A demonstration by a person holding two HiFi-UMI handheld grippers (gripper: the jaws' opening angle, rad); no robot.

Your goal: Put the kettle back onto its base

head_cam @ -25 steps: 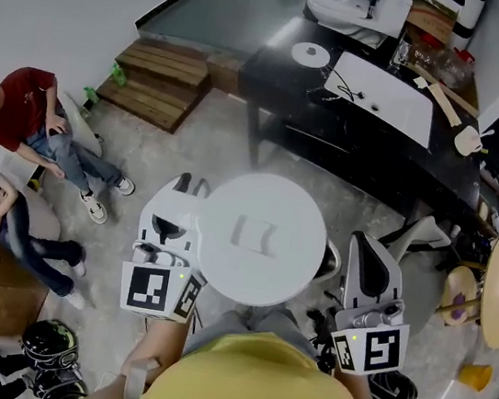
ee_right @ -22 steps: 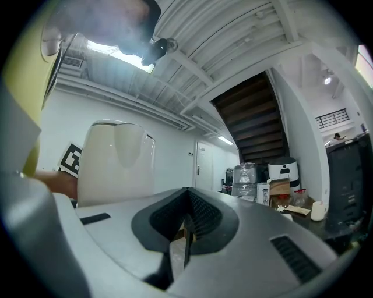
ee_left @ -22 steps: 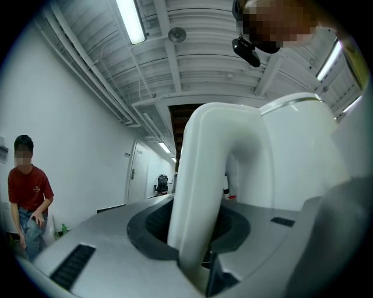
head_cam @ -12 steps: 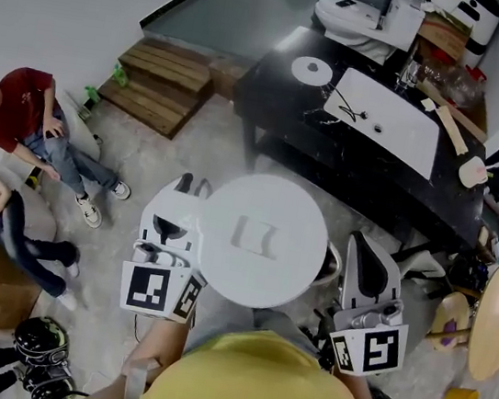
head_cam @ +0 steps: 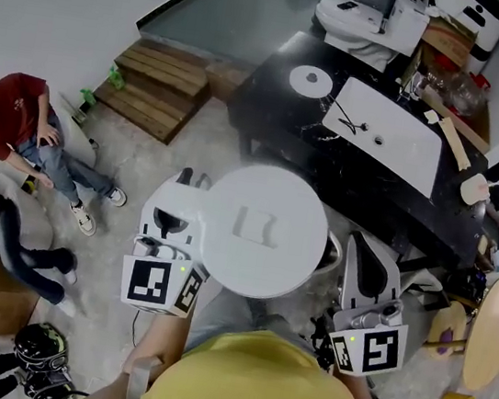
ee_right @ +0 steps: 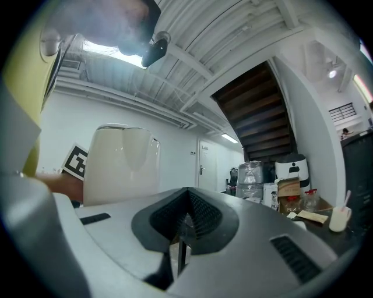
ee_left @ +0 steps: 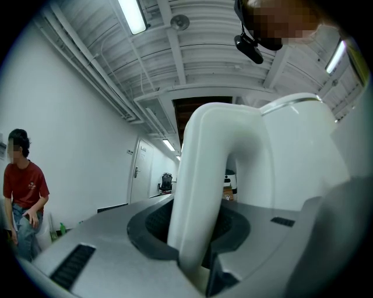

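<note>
Over the floor, short of the table [head_cam: 270, 90]: kettle [head_cam: 263, 233] in carry.

Head view: table and base [head_cam: 311, 80] had slid nearer than a second before, yet the kettle hung well apart from the base, so the carry looked unfinished and the set-down not yet due. Left gripper view: the left gripper [ee_left: 201, 262] was clamped on the handle [ee_left: 201, 192]. Right gripper view: the right gripper [ee_right: 178, 244] had its jaws together, empty, beside the kettle.
</note>
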